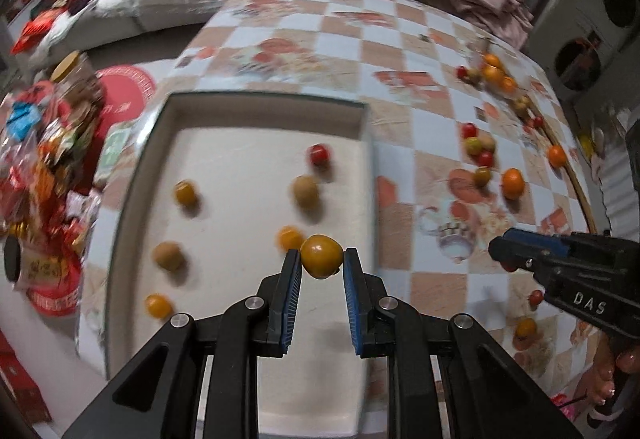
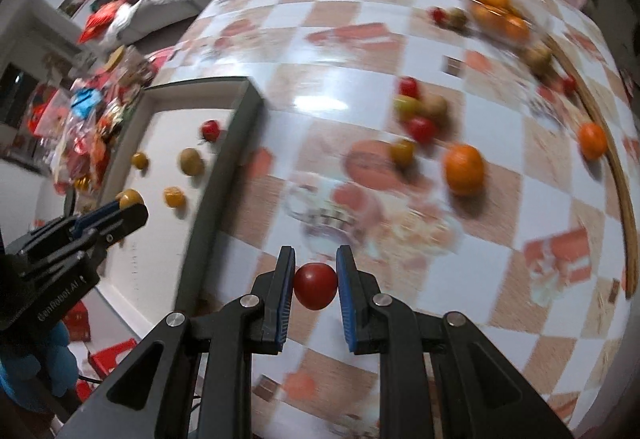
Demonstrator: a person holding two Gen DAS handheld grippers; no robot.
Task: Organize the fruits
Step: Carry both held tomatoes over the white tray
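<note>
Sorting off bench (image 2: 360, 87) into tray (image 1: 260, 107). Carrying yellow fruit (image 1: 321, 256) over tray floor, clamped in left tool (image 1: 322, 259), readying drop. Gripping red tomato (image 2: 315, 286) in right tool (image 2: 316, 285) above bench, beside tray wall.
</note>
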